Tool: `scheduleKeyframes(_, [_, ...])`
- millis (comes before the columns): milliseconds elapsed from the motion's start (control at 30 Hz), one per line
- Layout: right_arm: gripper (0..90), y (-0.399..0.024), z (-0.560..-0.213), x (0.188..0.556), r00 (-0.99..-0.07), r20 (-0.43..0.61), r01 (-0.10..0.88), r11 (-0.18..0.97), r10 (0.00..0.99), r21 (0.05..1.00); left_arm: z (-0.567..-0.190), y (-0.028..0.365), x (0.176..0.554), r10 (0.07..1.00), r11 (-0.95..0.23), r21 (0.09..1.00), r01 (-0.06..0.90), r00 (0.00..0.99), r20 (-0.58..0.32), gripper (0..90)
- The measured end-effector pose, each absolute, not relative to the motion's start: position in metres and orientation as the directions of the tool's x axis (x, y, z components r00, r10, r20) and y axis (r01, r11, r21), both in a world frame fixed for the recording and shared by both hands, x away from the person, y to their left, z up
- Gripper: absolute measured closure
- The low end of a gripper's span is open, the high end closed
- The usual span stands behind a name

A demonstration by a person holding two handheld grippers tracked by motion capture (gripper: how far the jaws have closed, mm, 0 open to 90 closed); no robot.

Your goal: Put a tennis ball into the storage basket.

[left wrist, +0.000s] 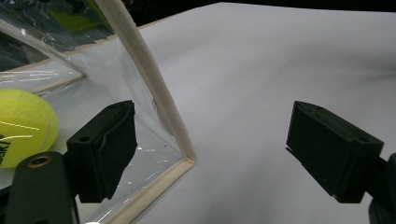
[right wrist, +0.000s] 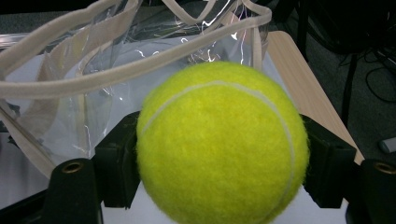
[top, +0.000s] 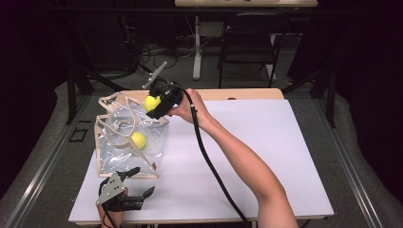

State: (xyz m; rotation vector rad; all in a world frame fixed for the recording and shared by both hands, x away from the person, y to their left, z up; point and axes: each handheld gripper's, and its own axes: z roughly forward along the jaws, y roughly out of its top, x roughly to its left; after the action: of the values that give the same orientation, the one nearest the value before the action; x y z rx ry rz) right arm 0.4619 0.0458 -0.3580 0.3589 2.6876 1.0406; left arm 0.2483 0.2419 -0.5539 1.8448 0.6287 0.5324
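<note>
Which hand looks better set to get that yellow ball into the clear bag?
Right. The right gripper is clamped on a tennis ball just above the clear bag's open top. The left gripper stands open at the bag's near corner, holding nothing.

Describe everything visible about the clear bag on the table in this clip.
The clear bag looks like see-through, glossy, creased plastic film, edged with cream fabric trim, with looped cream handles at its open mouth. It stands slumped on the left part of the white tabletop, mouth up and away from the person. One yellow tennis ball lies inside. In the left gripper view its near trimmed corner sits between the open left tongs, with one pad against the film. The right tongs hold a second ball at its mouth.
</note>
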Motion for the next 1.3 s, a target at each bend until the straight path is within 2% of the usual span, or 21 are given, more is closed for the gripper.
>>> scheduleKeyframes(1300, [25.6, 0.112, -0.343, 0.444, -0.960, -0.152, 0.049, 0.678, 0.234, 0.733, -0.553, 0.243, 0.247, 0.638, -0.293, 0.942, 0.166, 0.767, 0.063, 16.0])
